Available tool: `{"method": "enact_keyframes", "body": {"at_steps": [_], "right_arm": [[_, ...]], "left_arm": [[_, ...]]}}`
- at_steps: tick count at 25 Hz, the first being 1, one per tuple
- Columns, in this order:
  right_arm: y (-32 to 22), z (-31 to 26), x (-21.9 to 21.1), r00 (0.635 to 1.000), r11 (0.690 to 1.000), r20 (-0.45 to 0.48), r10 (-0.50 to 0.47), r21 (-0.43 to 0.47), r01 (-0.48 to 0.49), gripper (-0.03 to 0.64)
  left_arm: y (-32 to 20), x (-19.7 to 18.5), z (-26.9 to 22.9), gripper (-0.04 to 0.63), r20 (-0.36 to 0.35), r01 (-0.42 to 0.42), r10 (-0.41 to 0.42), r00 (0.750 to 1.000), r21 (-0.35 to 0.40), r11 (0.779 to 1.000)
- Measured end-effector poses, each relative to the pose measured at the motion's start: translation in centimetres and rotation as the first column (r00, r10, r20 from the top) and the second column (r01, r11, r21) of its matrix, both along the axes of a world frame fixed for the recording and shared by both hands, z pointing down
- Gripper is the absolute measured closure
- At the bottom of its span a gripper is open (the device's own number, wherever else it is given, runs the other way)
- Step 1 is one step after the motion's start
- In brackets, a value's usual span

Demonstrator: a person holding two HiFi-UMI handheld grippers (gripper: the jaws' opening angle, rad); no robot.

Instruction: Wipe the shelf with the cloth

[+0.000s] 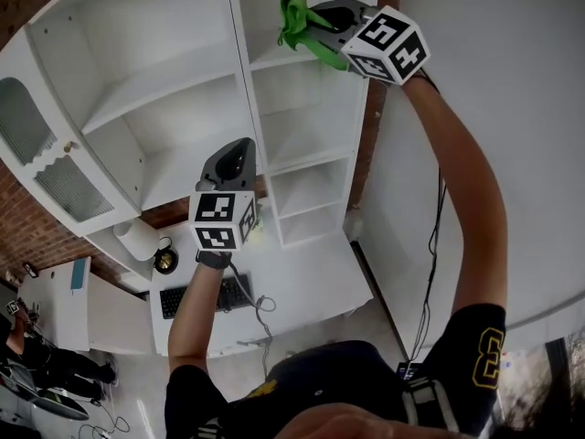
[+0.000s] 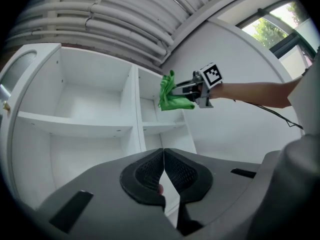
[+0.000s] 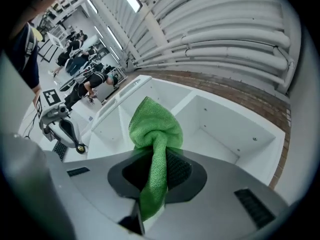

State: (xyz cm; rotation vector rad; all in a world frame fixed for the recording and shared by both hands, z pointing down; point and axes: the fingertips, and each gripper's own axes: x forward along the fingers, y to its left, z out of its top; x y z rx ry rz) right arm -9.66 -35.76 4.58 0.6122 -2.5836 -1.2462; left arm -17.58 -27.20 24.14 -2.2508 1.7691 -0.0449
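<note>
Pressing flat is being called for: the green cloth is being pinched by the right claw above the shelf; the left claw is being held closed on nothing.

Cloth: mid-length hidden between the pads of the right gripper; tail passes out of sight below.
Keyboard: partly covered by left forearm.
Cabinet door: cut off at the head view's left edge.
Background people: too small to make out.

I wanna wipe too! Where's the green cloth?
In the head view's top, the green cloth is pinched in the right tongs, by the white shelf's narrow right column.
</note>
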Motion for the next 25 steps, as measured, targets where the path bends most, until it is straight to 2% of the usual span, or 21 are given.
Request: {"method": "enact_keyframes", "body": {"at_steps": [6,8,10,11,13,15,17,18,25], "right_arm": [[-5.4,-3.5,-0.8,0.998,0.995,0.067,-0.002,0.097,-0.004,0.571],[-7.2,-5.8,-0.8,0.984,0.995,0.179,-0.027,0.101,0.009,0.571],[-8.2,-8.1,-0.9,0.952,0.995,0.298,-0.07,0.084,0.047,0.571],[-8.6,-8.4,-1.5,0.948,0.995,0.309,-0.083,0.082,0.06,0.571],[-9.6,-7.2,-3.4,0.975,0.993,0.207,-0.08,0.097,0.061,0.571],[-11.0,-4.6,-5.4,0.999,0.992,0.025,-0.048,0.118,0.045,0.571],[-12.1,-2.7,-6.8,0.992,0.991,-0.122,-0.025,0.125,0.04,0.571],[-12.4,-2.2,-7.3,0.986,0.992,-0.166,-0.026,0.121,0.047,0.571],[-14.1,-0.2,-10.5,0.954,0.992,-0.288,-0.084,0.062,0.106,0.571]], "left_arm": [[-2.0,0.3,-1.2,0.577,-0.009,0.009,-0.008,1.0,0.028,1.0],[-2.7,0.5,-1.7,0.577,-0.013,0.009,-0.009,1.0,0.033,0.999],[-3.2,0.8,-2.3,0.577,-0.023,0.008,-0.007,1.0,0.038,0.999],[-3.5,0.9,-2.6,0.577,-0.029,0.008,-0.006,1.0,0.04,0.999],[-4.0,1.0,-3.2,0.577,-0.034,0.011,-0.01,0.999,0.038,0.999],[-4.4,1.0,-3.5,0.577,-0.031,0.02,-0.019,0.999,0.03,0.999],[-4.8,0.7,-3.6,0.577,-0.03,0.031,-0.03,0.999,0.024,0.999],[-5.0,0.6,-3.6,0.577,-0.032,0.038,-0.037,0.999,0.021,0.999],[-6.7,-0.1,-4.0,0.577,-0.062,0.069,-0.069,0.996,-0.013,0.998]]}}
